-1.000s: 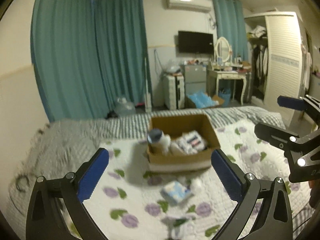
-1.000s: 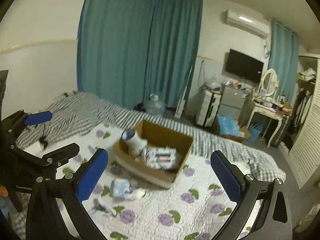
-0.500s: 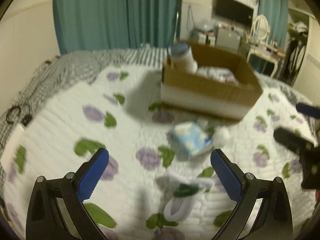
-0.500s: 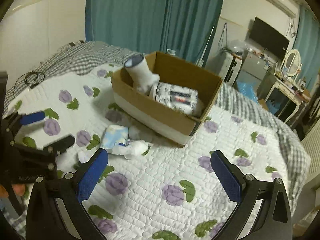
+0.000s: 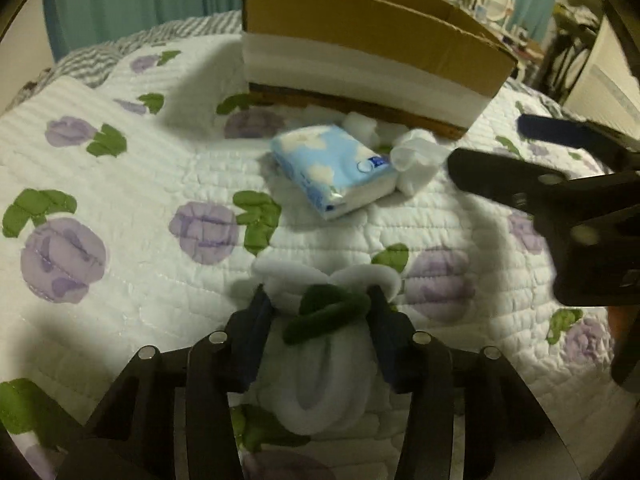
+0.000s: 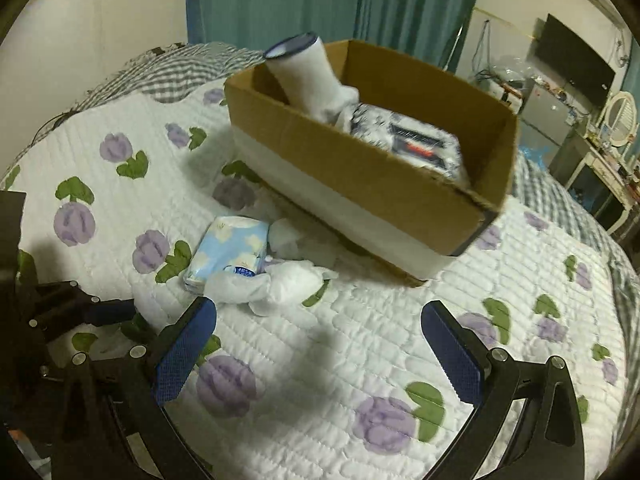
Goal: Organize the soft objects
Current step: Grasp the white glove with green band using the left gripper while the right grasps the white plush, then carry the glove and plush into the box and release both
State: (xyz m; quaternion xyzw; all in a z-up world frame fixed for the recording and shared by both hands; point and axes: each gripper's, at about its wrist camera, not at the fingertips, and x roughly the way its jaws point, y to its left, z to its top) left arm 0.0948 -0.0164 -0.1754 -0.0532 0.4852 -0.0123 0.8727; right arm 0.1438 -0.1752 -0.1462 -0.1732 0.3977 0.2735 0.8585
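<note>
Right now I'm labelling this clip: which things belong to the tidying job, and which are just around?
Job:
left gripper, fingers closed on the white plush
right gripper, open
tissue pack
white socks
box

Just around:
quilt
curtains
TV

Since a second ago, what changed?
Both grippers dropped from room height toward the quilt. The left gripper went from wide open to closed on the white and green sock. The right gripper stayed open and empty. The tissue pack, loose white socks and box stayed put.
</note>
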